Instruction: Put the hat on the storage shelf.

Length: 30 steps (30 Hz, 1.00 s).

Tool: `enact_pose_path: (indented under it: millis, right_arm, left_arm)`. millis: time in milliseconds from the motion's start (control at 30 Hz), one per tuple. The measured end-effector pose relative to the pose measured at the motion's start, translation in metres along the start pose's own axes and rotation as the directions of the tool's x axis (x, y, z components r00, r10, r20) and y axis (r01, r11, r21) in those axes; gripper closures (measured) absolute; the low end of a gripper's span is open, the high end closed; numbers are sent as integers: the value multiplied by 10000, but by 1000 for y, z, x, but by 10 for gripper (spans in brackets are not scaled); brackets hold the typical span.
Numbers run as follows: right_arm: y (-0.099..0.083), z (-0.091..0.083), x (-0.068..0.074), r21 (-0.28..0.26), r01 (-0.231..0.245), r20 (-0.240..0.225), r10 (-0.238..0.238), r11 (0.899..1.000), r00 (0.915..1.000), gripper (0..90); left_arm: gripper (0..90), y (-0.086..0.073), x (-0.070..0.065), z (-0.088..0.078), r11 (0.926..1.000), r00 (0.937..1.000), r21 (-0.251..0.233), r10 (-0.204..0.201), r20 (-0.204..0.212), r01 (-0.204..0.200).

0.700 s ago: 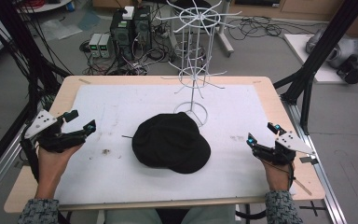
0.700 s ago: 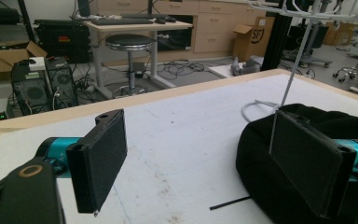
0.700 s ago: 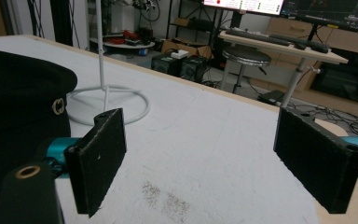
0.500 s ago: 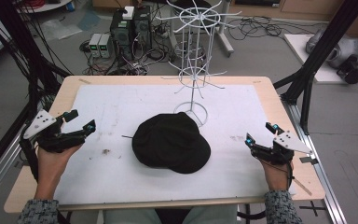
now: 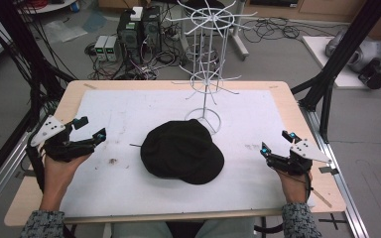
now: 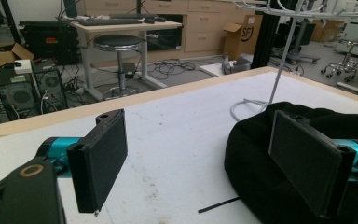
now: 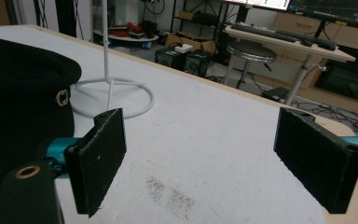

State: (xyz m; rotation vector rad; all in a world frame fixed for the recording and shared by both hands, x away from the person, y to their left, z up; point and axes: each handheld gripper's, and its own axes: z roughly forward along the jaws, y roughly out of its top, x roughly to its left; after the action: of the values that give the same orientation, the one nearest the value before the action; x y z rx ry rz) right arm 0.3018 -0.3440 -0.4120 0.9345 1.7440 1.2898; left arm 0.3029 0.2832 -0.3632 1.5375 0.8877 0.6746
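A black cap is lying flat in the middle of the white mat that is covering the wooden table, and everything else is best placed from it. Just behind the cap, touching or nearly touching its far edge, the ring base of a white wire rack is standing upright on the mat (its hooked arms are spreading out well above the cap).

The left gripper is hovering well to the left of the cap, held in the person's left hand, with its jaws standing wide apart and gripping nothing. In the left gripper view the cap is sitting beyond the right-hand jaw, with bare mat between the two pads and a thin dark stick lying on the mat just beside the cap's near edge.

The right gripper is resting well to the right of the cap, near the mat's right edge, its jaws likewise spread wide and empty. In the right gripper view the cap is showing past the left-hand jaw, a small metal emblem sitting on its side, and the rack's base is lying just beside it.
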Motion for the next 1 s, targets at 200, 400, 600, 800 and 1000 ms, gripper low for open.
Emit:
enact_pose_path:
  millis: [200,400,600,800,1000]
  right_arm:
    - [0,0,1,87,78,-20,-78,9999,10000,160]
    - [0,-1,1,85,91,45,-91,9999,9999,160]
    - [0,-2,1,123,51,52,-52,9999,10000,160]
    - [0,-4,1,141,42,116,-44,9999,9999,160]
    - [-3,-6,0,55,109,153,-110,9999,9998,160]
  left_arm:
    - [199,1,-3,4,10000,9998,-59,-9,210,10]
    - [199,2,-10,13,9999,9980,-148,-22,628,31]
    - [199,0,-23,32,9999,9928,-80,84,1194,-75]
    - [199,-3,-34,48,10000,9849,-9,37,1732,-36]
    - [199,-10,-53,73,9984,9718,423,271,2344,-380]
